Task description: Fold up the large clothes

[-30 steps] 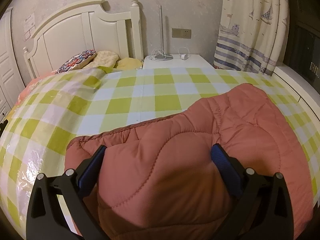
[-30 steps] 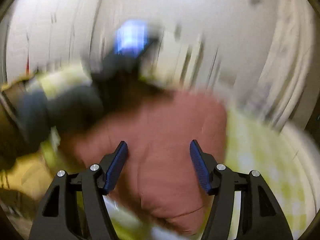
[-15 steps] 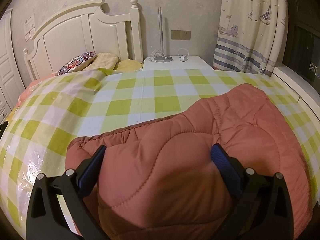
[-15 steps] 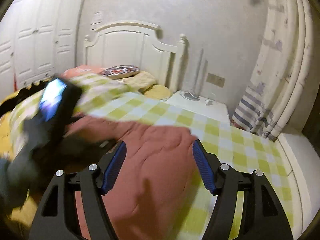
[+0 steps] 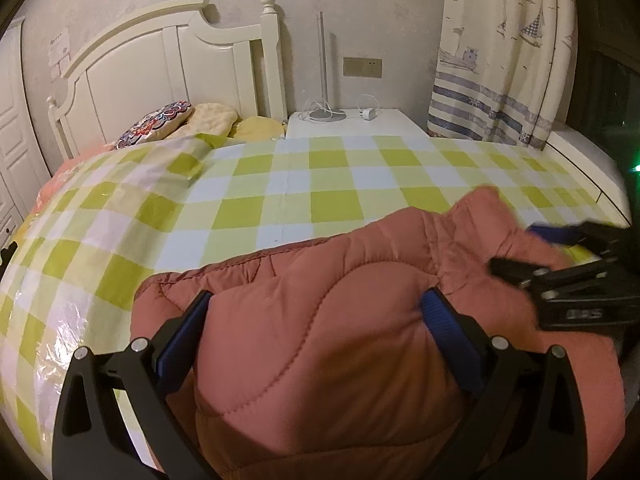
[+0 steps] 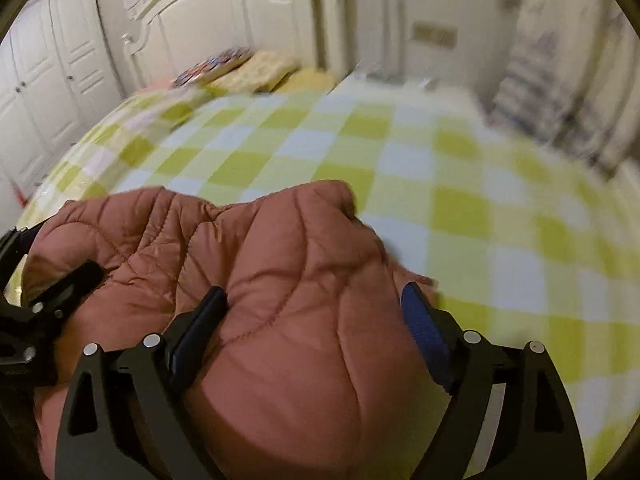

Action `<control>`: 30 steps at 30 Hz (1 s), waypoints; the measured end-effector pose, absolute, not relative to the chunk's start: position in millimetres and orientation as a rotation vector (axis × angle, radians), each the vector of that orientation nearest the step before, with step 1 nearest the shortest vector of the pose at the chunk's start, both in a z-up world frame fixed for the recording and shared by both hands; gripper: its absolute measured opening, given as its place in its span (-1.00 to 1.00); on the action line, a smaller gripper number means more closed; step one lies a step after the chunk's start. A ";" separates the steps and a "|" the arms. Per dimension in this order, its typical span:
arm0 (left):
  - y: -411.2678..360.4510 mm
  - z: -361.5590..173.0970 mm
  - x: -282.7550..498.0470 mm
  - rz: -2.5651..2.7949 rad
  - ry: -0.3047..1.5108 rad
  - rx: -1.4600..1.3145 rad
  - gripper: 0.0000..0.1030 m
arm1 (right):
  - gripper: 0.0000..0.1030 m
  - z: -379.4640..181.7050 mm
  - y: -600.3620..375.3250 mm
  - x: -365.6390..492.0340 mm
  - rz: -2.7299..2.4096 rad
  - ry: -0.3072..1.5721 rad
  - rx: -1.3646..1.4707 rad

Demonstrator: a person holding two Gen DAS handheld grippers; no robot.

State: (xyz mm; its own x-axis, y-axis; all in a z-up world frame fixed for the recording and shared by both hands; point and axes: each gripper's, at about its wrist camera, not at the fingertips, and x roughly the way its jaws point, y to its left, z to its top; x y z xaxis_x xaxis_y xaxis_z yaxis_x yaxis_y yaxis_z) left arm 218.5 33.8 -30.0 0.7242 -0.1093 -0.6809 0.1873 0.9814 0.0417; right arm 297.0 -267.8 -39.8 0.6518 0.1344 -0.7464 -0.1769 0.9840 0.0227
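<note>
Quilted jacket (image 5: 328, 344) on checked bed (image 5: 280, 184) — left tongs (image 5: 316, 320) wide astride it, right tongs (image 6: 316, 320) opening over it.

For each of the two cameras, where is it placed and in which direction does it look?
Left wrist view: sits on the left hand-held gripper, looks down over the pink quilted jacket toward the headboard and nightstand; its own fingers straddle the jacket, and the right hand-held gripper enters at right.
Right wrist view: sits on the right hand-held gripper, jaws opening around a jacket bulge, facing the checked bedcover; the left hand-held gripper shows at the left edge.
Shared: jacket, bedcover, headboard, pillows.
</note>
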 end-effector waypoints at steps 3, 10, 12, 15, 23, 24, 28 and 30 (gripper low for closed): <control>52.9 -12.4 205.2 -0.183 0.722 0.052 0.96 | 0.58 2.1 -257.9 244.0 0.182 0.722 -0.053; 89.6 22.2 142.3 -0.237 0.638 0.019 0.96 | 0.78 42.3 -240.9 136.7 0.288 0.539 -0.166; 101.5 1.9 135.8 -0.274 0.717 -0.028 0.96 | 0.83 31.7 -248.7 124.5 0.330 0.586 -0.097; 132.5 -30.5 134.1 -0.365 0.833 -0.245 0.96 | 0.86 -0.2 -274.5 124.1 0.415 0.734 0.118; 139.2 -79.7 157.4 -0.572 1.013 -0.534 0.96 | 0.91 -67.3 -293.4 152.4 0.581 0.940 0.466; 135.3 -80.5 160.4 -0.589 1.018 -0.533 0.96 | 0.91 -67.2 -291.2 152.6 0.588 0.927 0.459; 131.1 -83.8 174.5 -0.664 1.009 -0.570 0.70 | 0.51 -61.9 -290.9 143.2 0.587 0.821 0.421; 123.6 -76.4 177.6 -0.703 0.970 -0.575 0.34 | 0.40 -54.4 -289.7 136.5 0.545 0.734 0.370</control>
